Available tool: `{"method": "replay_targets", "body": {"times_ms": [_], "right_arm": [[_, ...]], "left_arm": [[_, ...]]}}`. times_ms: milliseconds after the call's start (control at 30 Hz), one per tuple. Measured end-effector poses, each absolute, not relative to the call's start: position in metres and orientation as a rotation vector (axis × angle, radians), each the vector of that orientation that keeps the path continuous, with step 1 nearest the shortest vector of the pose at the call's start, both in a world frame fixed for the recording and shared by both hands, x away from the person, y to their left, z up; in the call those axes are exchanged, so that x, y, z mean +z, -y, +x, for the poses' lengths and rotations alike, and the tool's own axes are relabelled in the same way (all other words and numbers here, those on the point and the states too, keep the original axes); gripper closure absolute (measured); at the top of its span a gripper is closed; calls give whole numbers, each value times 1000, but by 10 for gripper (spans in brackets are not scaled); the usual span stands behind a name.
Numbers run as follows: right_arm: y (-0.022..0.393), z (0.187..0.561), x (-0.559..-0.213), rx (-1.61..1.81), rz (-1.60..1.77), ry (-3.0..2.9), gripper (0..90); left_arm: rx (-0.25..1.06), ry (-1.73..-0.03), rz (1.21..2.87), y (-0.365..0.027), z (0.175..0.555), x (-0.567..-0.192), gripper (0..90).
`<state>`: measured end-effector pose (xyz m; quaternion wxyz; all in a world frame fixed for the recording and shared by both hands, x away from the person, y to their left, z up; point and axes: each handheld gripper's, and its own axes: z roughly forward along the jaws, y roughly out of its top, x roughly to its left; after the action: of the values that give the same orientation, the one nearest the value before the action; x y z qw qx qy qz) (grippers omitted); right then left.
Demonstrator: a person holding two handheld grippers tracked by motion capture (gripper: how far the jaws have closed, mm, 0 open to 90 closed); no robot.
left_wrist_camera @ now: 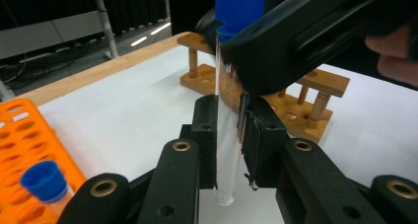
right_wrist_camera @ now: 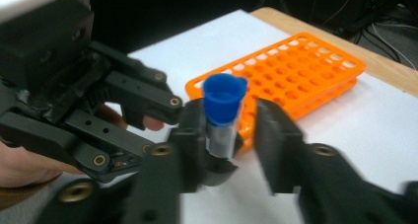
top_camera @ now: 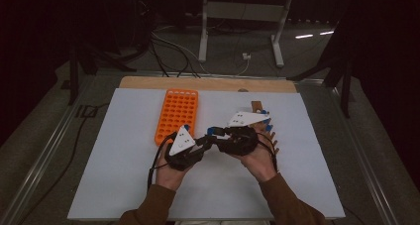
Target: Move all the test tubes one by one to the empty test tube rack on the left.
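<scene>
The clear tube (left_wrist_camera: 226,150) with the blue cap (left_wrist_camera: 239,7) hangs upright above the white bench (top_camera: 124,185), in front of the person and between the orange rack (top_camera: 177,114) and the wooden rack (left_wrist_camera: 296,98). It appears to be passing from one hand to the other. The left gripper (left_wrist_camera: 229,130) has its jaws clamped on the glass lower down, pads pressed to both sides. The right gripper (right_wrist_camera: 224,135) stands at the capped end with its jaws parted: in the right gripper view one jaw lies against the tube while the other stands off with a clear gap, so this gripper no longer holds it.

The chief risk is that the whole weight now rests on one pinch across smooth, round glass. If the left pads sit slightly off the middle, the tube could swivel or slide down through them and strike the bench. A second risk lies in the right jaw that touches the tube near the cap: pulling that gripper away sideways could drag the cap, tilt the tube in the left grip or loosen the cap. A straight retreat would likely avoid that. Too hard a squeeze could also crack the glass.
</scene>
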<state>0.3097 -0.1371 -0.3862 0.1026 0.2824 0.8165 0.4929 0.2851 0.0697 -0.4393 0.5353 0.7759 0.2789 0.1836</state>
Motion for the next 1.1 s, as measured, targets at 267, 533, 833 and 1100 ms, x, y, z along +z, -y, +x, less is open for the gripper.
{"method": "replay_targets", "body": {"times_ms": [267,533,833,1100], "right_arm": [[151,311,-384,1421,893,-2326,244],[164,311,-387,1363,930,-2231,67],[186,310,-392,1382,956,-2168,0],[203,309,-396,1365,986,-2133,0]], "left_arm": [[451,-730,1822,-81,290,-439,781],[451,-760,1780,-94,292,-435,781],[467,-795,1750,-105,294,-433,780],[507,-852,1722,-117,297,-433,779]]}}
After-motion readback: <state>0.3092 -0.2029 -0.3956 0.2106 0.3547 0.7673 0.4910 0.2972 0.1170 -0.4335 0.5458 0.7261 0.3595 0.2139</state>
